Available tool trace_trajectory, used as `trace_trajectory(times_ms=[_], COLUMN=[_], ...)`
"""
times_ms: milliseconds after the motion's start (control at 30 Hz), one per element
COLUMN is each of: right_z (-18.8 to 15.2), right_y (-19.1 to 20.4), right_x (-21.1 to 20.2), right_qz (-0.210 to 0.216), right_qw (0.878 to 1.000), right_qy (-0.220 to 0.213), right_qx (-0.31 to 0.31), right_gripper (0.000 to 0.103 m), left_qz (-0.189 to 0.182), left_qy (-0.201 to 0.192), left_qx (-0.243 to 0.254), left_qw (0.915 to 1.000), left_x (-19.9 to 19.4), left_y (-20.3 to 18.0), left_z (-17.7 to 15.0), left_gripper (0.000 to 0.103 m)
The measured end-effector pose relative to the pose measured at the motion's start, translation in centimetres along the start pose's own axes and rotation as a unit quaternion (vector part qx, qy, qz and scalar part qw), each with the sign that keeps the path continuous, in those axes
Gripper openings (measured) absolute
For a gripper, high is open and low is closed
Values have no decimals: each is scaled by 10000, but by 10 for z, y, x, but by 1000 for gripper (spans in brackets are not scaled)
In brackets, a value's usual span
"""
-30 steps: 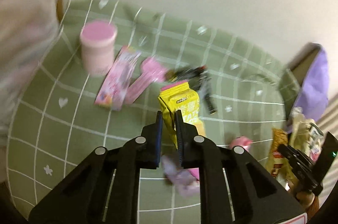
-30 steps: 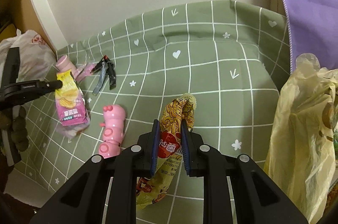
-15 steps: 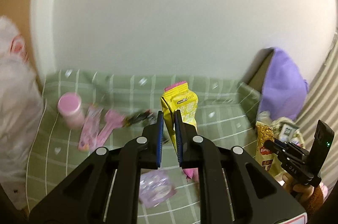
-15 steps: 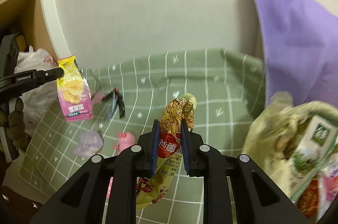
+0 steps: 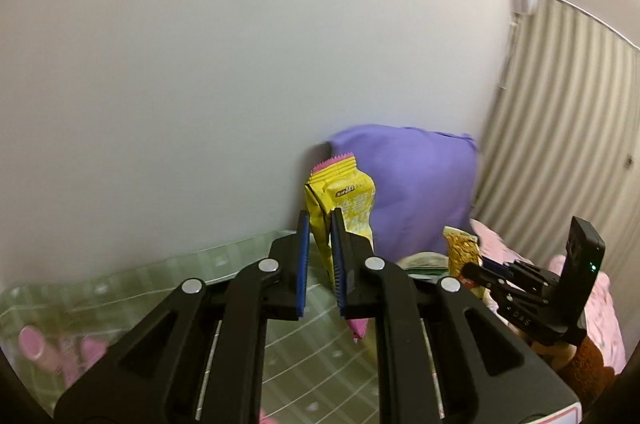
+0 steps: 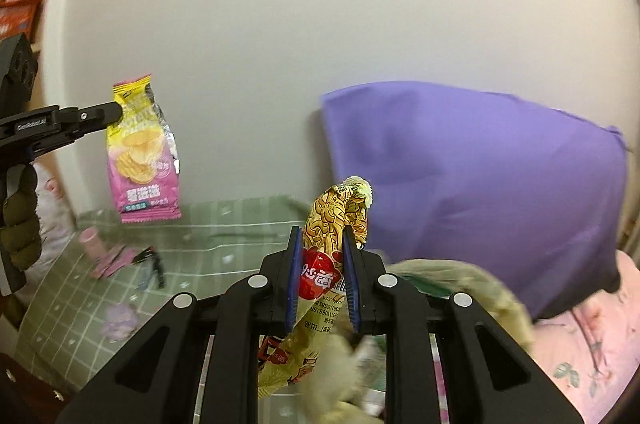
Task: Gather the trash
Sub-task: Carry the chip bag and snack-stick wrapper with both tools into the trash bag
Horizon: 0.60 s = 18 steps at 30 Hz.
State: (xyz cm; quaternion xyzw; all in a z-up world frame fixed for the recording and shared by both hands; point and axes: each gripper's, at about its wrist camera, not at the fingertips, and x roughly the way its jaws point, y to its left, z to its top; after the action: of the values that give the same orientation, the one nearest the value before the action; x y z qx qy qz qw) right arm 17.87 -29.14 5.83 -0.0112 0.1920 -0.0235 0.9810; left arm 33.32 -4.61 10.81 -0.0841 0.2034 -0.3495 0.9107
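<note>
My left gripper (image 5: 319, 220) is shut on a yellow and pink chip packet (image 5: 344, 197), held up in the air in front of the wall. From the right wrist view that packet (image 6: 140, 151) hangs from the left gripper (image 6: 116, 113) at the left. My right gripper (image 6: 319, 236) is shut on a yellow and red noodle snack wrapper (image 6: 332, 248), which sticks up between the pads and hangs below them. The right gripper (image 5: 468, 266) with the wrapper (image 5: 462, 248) shows at the right in the left wrist view. A pale yellow plastic bag (image 6: 460, 280) lies just beyond it.
A green checked cloth (image 6: 224, 236) covers the surface, with a pink cup (image 6: 92, 240), pink packets (image 6: 114, 260), a black clip (image 6: 154, 260) and a lilac wrapper (image 6: 118, 316) on it. A purple cushion (image 6: 472, 175) leans on the wall. Pink bedding (image 6: 592, 336) lies at the right.
Both grippers have risen well above the cloth with their wrappers still held. The views now face the wall and the purple cushion, and the left gripper has rolled.
</note>
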Motion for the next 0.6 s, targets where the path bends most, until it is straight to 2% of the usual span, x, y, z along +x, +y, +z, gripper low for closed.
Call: trace_trajectory(times_ms=[133, 367, 533, 600], right_z=[-1, -4, -12, -20], right_y=[-34, -85, -102, -106], right_x=[-22, -47, -36, -23], right_qz=[-516, -817, -915, -991], right_qw=[9985, 9935, 9921, 9919], right_qy=[-125, -318, -230, -19], right_qx=[148, 725, 821, 793], right_gripper=[20, 20, 20, 20], left_qz=[-350, -762, -1030, -1135], left_qy=[91, 315, 656, 781], left_qx=[278, 452, 511, 569], left_qw=[9990, 9956, 9912, 9888], left_x=[27, 69, 107, 122], left_y=[-30, -65, -86, -95], left_z=[6, -5, -21, -28], left_gripper=[10, 10, 10, 10])
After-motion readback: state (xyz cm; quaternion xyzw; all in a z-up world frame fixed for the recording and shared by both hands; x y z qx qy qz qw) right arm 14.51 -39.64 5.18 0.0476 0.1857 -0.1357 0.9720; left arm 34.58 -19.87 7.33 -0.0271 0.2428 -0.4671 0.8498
